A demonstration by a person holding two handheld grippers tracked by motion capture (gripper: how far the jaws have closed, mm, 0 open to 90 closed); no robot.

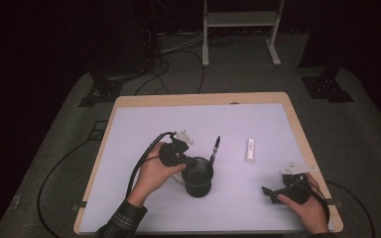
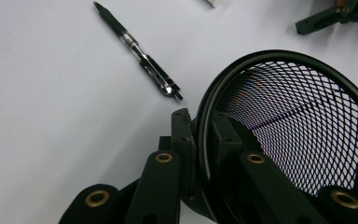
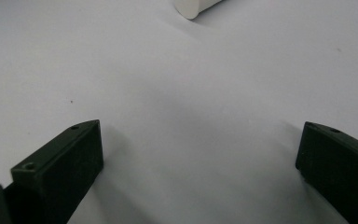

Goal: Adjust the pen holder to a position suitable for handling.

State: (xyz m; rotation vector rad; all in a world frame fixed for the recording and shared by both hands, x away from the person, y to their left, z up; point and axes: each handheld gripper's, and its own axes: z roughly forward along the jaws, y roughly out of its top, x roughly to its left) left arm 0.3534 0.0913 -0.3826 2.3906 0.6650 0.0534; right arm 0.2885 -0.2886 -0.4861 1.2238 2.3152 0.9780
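Left claw (image 1: 191, 161) is clamped on the rim of the mesh cup (image 1: 198, 177), one jaw inside the wall, one outside. Cup stands upright on the white table (image 1: 144, 124). My read: cup is being positioned, pen goes in next. Pen (image 1: 215, 149) lies flat just beyond the cup's rim, loose. Right claw (image 1: 269, 193) rests well off to the side, jaws wide apart, nothing between them; it'd need to cross over for the pen. White block (image 1: 250, 149) farther out.
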